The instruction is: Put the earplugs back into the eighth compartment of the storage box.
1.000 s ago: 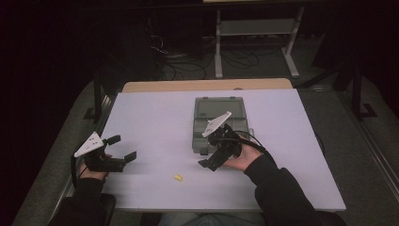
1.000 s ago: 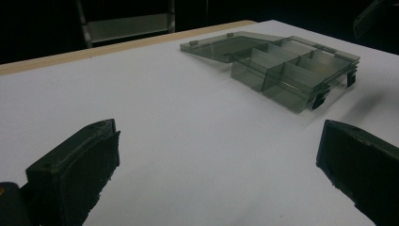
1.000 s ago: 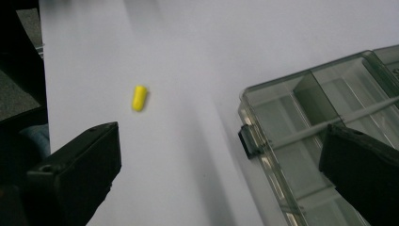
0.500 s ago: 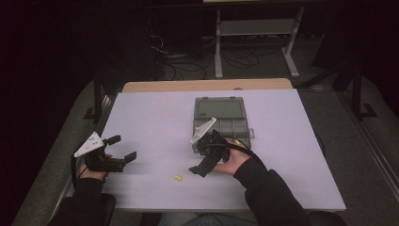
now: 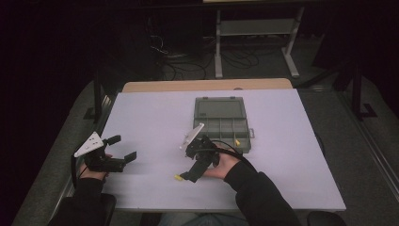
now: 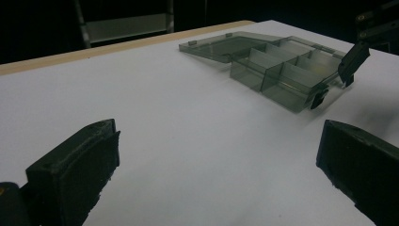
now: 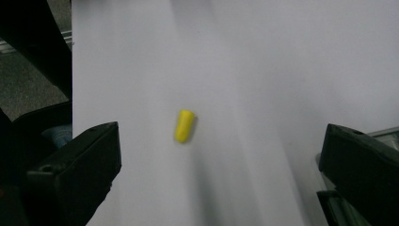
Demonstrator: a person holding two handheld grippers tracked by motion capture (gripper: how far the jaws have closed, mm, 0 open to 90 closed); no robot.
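Right gripper view: small yellow plastic plug (image 7: 184, 125), tapered and rounded, lies on the smooth white table (image 7: 263, 61) between the spread black jaws, untouched | right gripper (image 5: 188, 176) tilts down over it | translucent grey compartment box (image 5: 221, 123) (lid flat open) beyond | left gripper (image 5: 121, 151) gapes, empty, well apart.

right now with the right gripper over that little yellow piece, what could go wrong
The yellow piece is small and lies flat on the white table; the wide-open right gripper might nudge it away rather than catch it. It looks rounded, so it may roll toward the near edge. The organizer box sits close behind.
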